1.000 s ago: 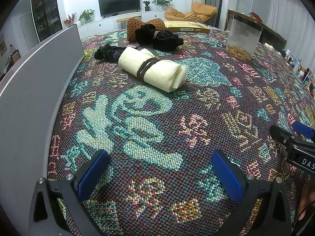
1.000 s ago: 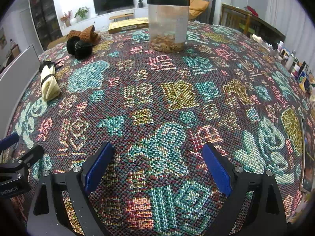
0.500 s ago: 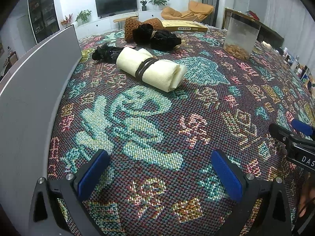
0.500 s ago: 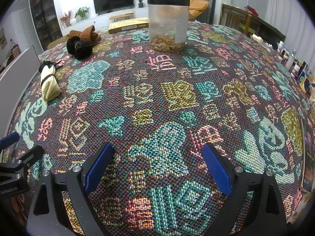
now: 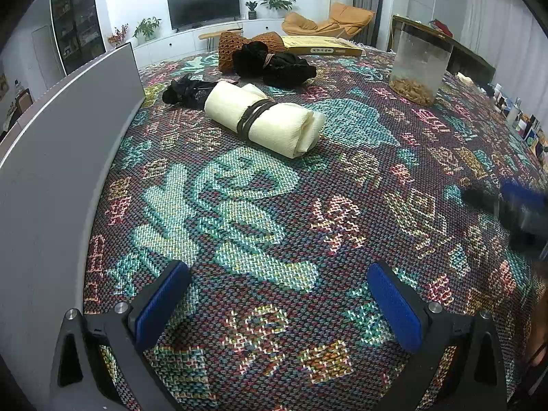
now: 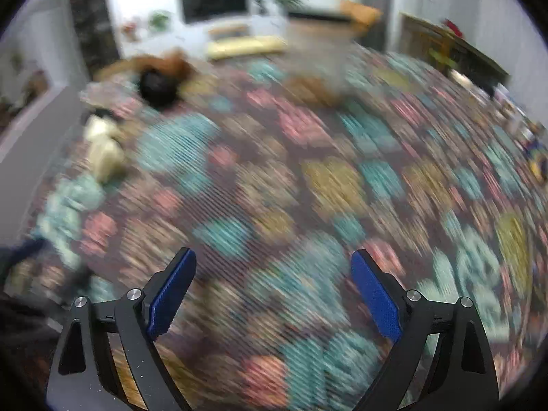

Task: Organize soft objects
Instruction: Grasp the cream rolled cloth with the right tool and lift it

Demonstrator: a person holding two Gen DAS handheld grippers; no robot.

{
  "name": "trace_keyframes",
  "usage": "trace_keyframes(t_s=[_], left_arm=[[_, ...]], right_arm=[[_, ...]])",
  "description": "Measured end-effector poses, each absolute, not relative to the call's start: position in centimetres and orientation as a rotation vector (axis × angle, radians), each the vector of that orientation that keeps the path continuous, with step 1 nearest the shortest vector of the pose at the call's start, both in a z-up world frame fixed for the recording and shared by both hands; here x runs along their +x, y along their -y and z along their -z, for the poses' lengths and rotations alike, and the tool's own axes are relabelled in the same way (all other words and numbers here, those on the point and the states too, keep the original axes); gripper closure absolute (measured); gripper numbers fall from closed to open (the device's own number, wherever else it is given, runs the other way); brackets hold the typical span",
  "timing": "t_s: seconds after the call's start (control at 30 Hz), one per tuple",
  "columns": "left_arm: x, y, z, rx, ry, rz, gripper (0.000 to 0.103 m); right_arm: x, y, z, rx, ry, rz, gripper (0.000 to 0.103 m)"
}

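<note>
A cream rolled towel [image 5: 263, 121] bound with a dark band lies on the patterned tablecloth [image 5: 274, 212]. Behind it are a small black fabric item [image 5: 185, 92], a black bundle [image 5: 274, 65] and a brown knitted item [image 5: 239, 46]. My left gripper [image 5: 277, 304] is open and empty, low over the cloth, well short of the towel. My right gripper [image 6: 274, 291] is open and empty; it shows blurred at the right edge of the left wrist view [image 5: 513, 205]. The right wrist view is blurred; the towel [image 6: 102, 150] and black bundle [image 6: 157, 85] show at its far left.
A grey upright panel [image 5: 68, 144] runs along the left side. A clear jar [image 5: 421, 65] with brown bits stands at the back right. A flat yellow box [image 5: 322, 46] lies at the back. Small items [image 5: 524, 126] line the right edge.
The right gripper is moving fast, so its view has blurred and swung; it looks higher over the cloth. The left gripper has crept slightly toward the towel. Both stay open.
</note>
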State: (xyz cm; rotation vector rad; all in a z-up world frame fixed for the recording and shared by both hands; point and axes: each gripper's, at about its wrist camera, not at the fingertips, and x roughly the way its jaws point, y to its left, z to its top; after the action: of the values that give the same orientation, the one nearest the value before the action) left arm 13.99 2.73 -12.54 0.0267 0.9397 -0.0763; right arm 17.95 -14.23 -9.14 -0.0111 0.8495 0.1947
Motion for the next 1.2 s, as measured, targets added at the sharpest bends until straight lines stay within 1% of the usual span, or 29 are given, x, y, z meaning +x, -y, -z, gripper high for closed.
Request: trace_keyframes(t_s=[0.17, 0.27, 0.33, 0.4, 0.43, 0.5, 0.57, 0.7, 0.9, 1.07, 1.13, 1.17, 1.2], left_arm=[[14.0, -2.7, 12.6, 0.027, -0.94, 0.077, 0.0], [14.0, -2.8, 12.6, 0.026, -0.939, 0.077, 0.0], [14.1, -2.8, 12.6, 0.026, -0.94, 0.077, 0.0], [14.1, -2.8, 12.6, 0.026, -0.939, 0.076, 0.0], [14.1, -2.8, 12.6, 0.026, -0.939, 0.076, 0.0], [14.1, -2.8, 12.6, 0.026, -0.939, 0.077, 0.0], [14.0, -2.8, 12.6, 0.025, -0.939, 0.076, 0.0], [14.0, -2.7, 12.5, 0.025, -0.939, 0.075, 0.0], [13.9, -2.8, 12.5, 0.025, -0.939, 0.074, 0.0], [13.9, -2.7, 12.5, 0.025, -0.939, 0.073, 0.0], [14.0, -2.8, 12.5, 0.025, -0.939, 0.074, 0.0], [14.0, -2.8, 12.5, 0.024, -0.939, 0.074, 0.0], [14.0, -2.8, 12.5, 0.024, -0.939, 0.073, 0.0]], right_arm=[[23.7, 7.5, 6.5, -0.041, -0.838, -0.521, 0.01], [26.9, 3.2, 7.5, -0.131, -0.926, -0.596, 0.01], [28.1, -0.1, 9.2, -0.249, -0.992, -0.633, 0.01], [28.2, -2.5, 11.1, -0.366, -1.042, -0.655, 0.014], [28.0, -3.2, 12.0, -0.416, -1.058, -0.645, 0.025], [27.4, -2.9, 11.7, -0.367, -1.026, -0.631, 0.066], [27.0, -1.6, 11.5, -0.295, -1.038, -0.581, 0.066], [24.2, 3.4, 10.4, -0.234, -0.985, -0.482, 0.066], [20.5, 16.7, 8.4, -0.046, -0.966, -0.221, 0.065], [20.9, 24.4, 9.3, 0.058, -0.947, -0.047, 0.065], [20.8, 25.5, 10.2, 0.115, -0.947, -0.038, 0.064], [20.7, 25.9, 10.9, 0.14, -0.954, -0.035, 0.061], [20.5, 25.8, 10.9, 0.14, -0.931, -0.033, 0.055]])
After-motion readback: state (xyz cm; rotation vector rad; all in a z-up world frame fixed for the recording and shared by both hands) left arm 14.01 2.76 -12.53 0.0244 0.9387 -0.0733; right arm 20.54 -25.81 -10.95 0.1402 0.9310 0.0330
